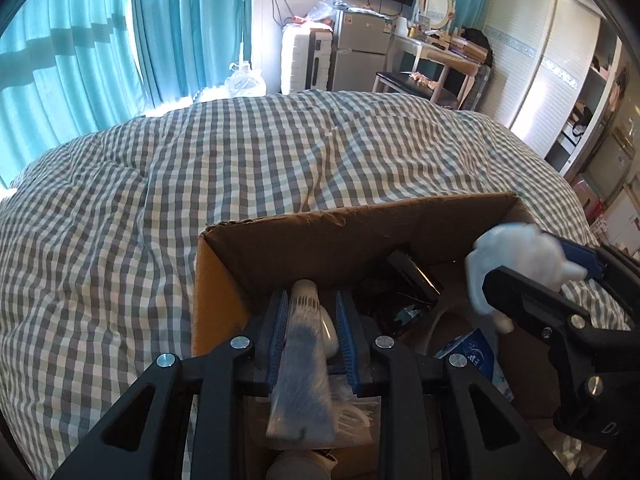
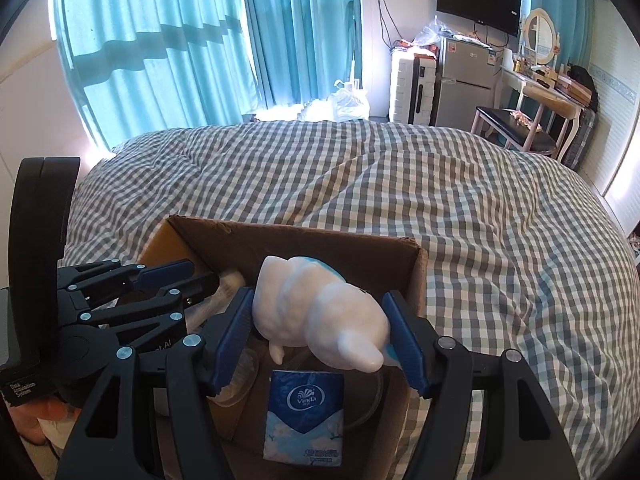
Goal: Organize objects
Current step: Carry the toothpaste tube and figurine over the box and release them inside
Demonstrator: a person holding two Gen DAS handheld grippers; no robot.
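Note:
A brown cardboard box [image 1: 320, 232] sits on the checked bed; it also shows in the right wrist view [image 2: 304, 240]. My left gripper [image 1: 312, 332] is shut on a pale tube with a white cap [image 1: 302, 364], held over the box. My right gripper [image 2: 324, 340] is shut on a white soft plush toy [image 2: 320, 312], held above the box; toy and gripper also show at the right of the left wrist view [image 1: 516, 256]. A blue Vinda tissue pack [image 2: 306, 412] lies in the box below the toy.
The checked duvet [image 1: 240, 160] spreads around the box. Dark items [image 1: 408, 280] and a clear round lid lie inside the box. Teal curtains, a fridge [image 2: 466, 80], a suitcase, a dressing table and a chair stand beyond the bed.

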